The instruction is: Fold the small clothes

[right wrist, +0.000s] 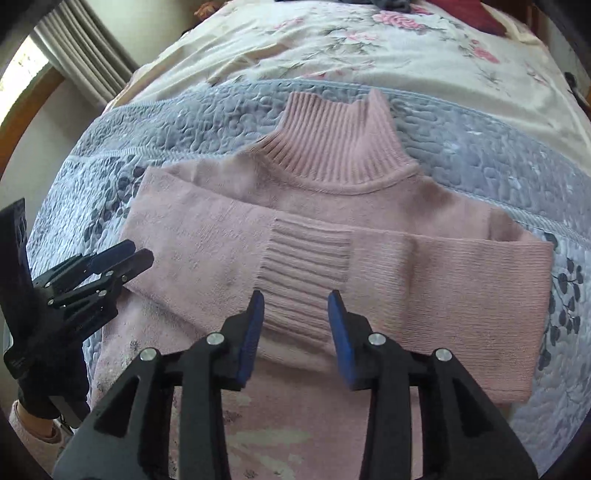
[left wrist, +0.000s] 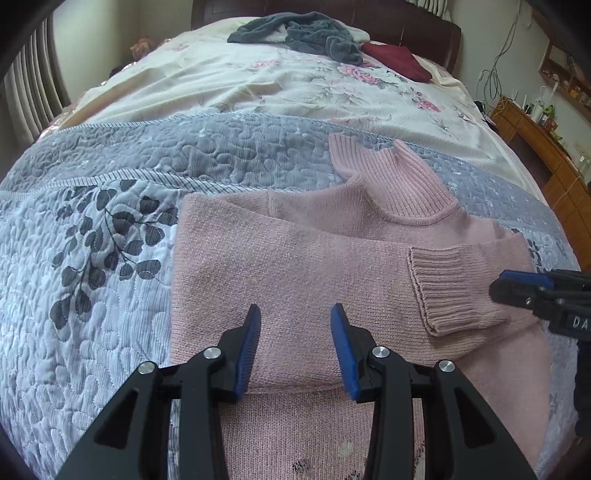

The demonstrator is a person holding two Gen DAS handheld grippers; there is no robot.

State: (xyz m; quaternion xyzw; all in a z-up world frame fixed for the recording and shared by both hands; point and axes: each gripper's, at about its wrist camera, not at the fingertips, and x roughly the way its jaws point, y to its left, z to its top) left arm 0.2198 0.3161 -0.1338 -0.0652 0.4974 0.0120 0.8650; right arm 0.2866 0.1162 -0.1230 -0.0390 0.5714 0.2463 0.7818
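Observation:
A pink knit turtleneck sweater (left wrist: pixel 295 266) (right wrist: pixel 443 295) lies flat on the quilted bed, collar away from me, both sleeves folded across the chest. The ribbed cuff (left wrist: pixel 454 291) (right wrist: pixel 303 269) of one sleeve rests on top. My left gripper (left wrist: pixel 295 317) hovers open over the sweater's left part, nothing between its blue pads. Over the ribbed cuff my right gripper (right wrist: pixel 295 302) stands open and empty. The right gripper (left wrist: pixel 517 288) also shows at the right edge of the left wrist view. The left gripper (right wrist: pixel 125 258) appears at the sweater's left edge in the right wrist view.
The bed carries a grey-blue quilt (left wrist: pixel 110 258) and a floral sheet (left wrist: pixel 295 85) beyond it. A grey towel heap (left wrist: pixel 295 35) and a dark red cloth (left wrist: pixel 399 59) lie near the headboard. A wooden cabinet (left wrist: pixel 546 155) stands to the right, curtains (right wrist: pixel 85 59) to the left.

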